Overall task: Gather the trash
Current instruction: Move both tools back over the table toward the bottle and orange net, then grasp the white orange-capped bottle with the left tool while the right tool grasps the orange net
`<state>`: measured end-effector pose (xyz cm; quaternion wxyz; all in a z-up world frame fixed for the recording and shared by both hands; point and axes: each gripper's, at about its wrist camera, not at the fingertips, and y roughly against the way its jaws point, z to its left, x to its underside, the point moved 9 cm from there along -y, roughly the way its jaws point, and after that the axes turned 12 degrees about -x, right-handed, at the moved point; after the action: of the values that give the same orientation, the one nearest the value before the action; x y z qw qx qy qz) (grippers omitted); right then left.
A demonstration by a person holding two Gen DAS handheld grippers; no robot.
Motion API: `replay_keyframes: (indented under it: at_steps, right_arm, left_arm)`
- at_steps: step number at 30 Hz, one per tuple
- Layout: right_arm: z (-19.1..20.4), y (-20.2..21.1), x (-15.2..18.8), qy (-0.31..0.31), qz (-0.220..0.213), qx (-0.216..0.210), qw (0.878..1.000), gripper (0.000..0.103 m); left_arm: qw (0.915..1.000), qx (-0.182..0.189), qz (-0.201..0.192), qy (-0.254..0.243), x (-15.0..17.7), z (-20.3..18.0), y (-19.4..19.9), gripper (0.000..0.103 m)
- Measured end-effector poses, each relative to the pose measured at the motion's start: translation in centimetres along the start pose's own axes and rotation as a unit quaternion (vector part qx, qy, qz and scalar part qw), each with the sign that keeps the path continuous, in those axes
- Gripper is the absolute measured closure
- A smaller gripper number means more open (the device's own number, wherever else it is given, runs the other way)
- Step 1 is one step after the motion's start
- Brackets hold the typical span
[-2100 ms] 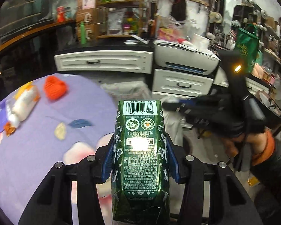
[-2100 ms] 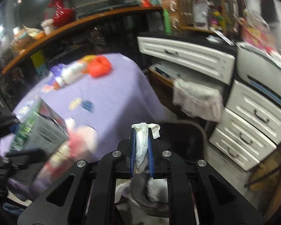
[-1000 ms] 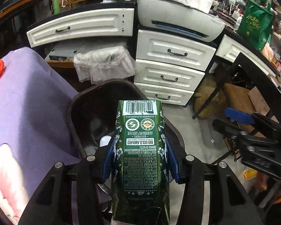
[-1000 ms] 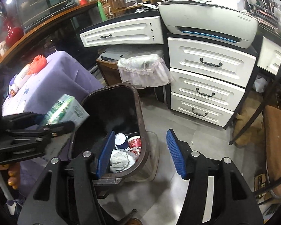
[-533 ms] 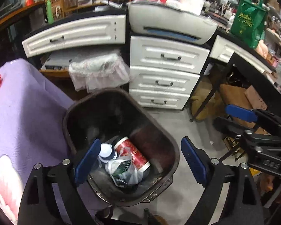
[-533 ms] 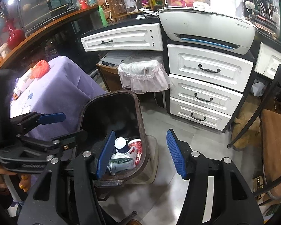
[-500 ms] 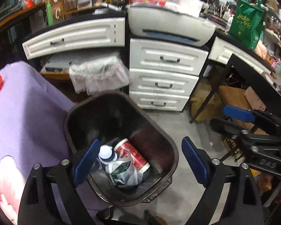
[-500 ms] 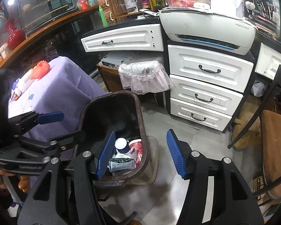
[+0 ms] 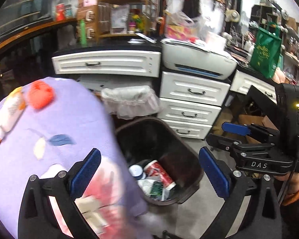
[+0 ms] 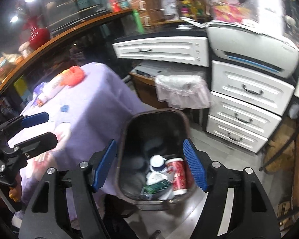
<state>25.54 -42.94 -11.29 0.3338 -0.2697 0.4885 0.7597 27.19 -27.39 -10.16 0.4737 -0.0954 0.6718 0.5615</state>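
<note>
Biggest thing in front of you is the table [image 9: 73,119] under its purple cloth, filling the left side of your left wrist view, with the white drawer unit [image 9: 191,103] standing behind and to the right of it. Between them on the floor sits the dark trash bin [image 9: 181,171], right up against the table's edge. Your left gripper [image 9: 149,171] hangs above the bin and the table corner, its blue pads spread wide with nothing between them. Your right gripper [image 10: 149,169] hovers directly over the bin too, jaws wide apart and empty as well. Down inside the bin lies the trash: a red cup [image 10: 178,176] on its side, a green carton [image 10: 159,185] beside it among crumpled white wrapping, and a white bottle with a blue cap [image 10: 157,161] just behind. Back on the cloth, at the far end, rest an orange ball [image 9: 40,96] and a white tube [image 9: 9,111] close beside it, blurred.
</note>
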Motion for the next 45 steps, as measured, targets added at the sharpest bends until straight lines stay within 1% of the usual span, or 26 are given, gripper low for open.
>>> replay_keyframes:
  at_steps: [9, 12, 16, 17, 21, 25, 29, 33, 36, 39, 40, 41, 42, 43, 45]
  right_arm:
    - [8.8, -4.2, -2.0, 0.062, 0.026, -0.069, 0.995, 0.033]
    - [11.6, -5.5, -2.6, 0.087, 0.031, -0.084, 0.992, 0.033]
    - [15.0, -7.7, -4.0, 0.114, 0.035, -0.1, 0.988, 0.033]
    - [15.5, -8.1, -4.3, 0.119, 0.035, -0.101, 0.987, 0.033]
    - [18.3, -10.7, -6.3, 0.146, 0.038, -0.11, 0.982, 0.033]
    - [20.2, -13.8, -8.3, 0.17, 0.046, -0.116, 0.977, 0.033]
    - [21.7, -18.0, -10.5, 0.199, 0.062, -0.117, 0.971, 0.033]
    - [21.7, -22.3, -13.0, 0.193, 0.079, -0.119, 0.971, 0.033]
    - [21.8, -25.9, -14.7, 0.198, 0.096, -0.11, 0.969, 0.033]
    - [21.9, -29.0, -15.9, 0.21, 0.105, -0.089, 0.968, 0.033]
    - [21.9, -29.6, -15.9, 0.214, 0.111, -0.085, 0.967, 0.035]
    - [22.0, -30.8, -15.9, 0.22, 0.122, -0.079, 0.965, 0.042]
    - [22.1, -31.4, -15.8, 0.223, 0.128, -0.076, 0.963, 0.052]
    - [22.1, -32.7, -15.6, 0.234, 0.14, -0.064, 0.96, 0.055]
    - [22.1, -32.7, -15.5, 0.243, 0.136, -0.061, 0.959, 0.066]
  left_arm:
    - [0.9967, -0.063, 0.002, 0.05, 1.6, 9.8, 2.0, 0.006]
    - [0.9941, -0.087, 0.001, 0.065, 2.1, 13.3, 2.8, 0.006]
    - [0.9878, -0.127, 0.005, 0.089, 2.8, 19.1, 3.2, 0.006]
    - [0.9868, -0.133, 0.007, 0.091, 2.8, 19.9, 3.2, 0.006]
    - [0.9815, -0.167, 0.011, 0.093, 2.2, 24.8, 2.4, 0.006]
    - [0.9773, -0.196, 0.02, 0.077, 0.2, 28.6, 0.4, 0.006]
    - [0.9771, -0.196, 0.028, 0.077, -1.4, 31.2, -1.6, 0.006]
    - [0.9779, -0.194, 0.043, 0.065, -2.4, 32.3, -4.1, 0.006]
    - [0.9782, -0.191, 0.059, 0.054, -3.4, 33.0, -6.3, 0.006]
    - [0.978, -0.192, 0.069, 0.045, -4.2, 33.2, -7.9, 0.006]
    - [0.9781, -0.19, 0.073, 0.042, -4.4, 33.2, -8.4, 0.006]
    - [0.9782, -0.189, 0.076, 0.039, -4.5, 33.2, -8.8, 0.006]
    - [0.9783, -0.188, 0.08, 0.034, -4.6, 33.1, -9.2, 0.006]
    - [0.9781, -0.188, 0.083, 0.029, -4.7, 33.0, -9.4, 0.006]
    - [0.9768, -0.194, 0.09, 0.015, -4.6, 32.9, -9.9, 0.006]
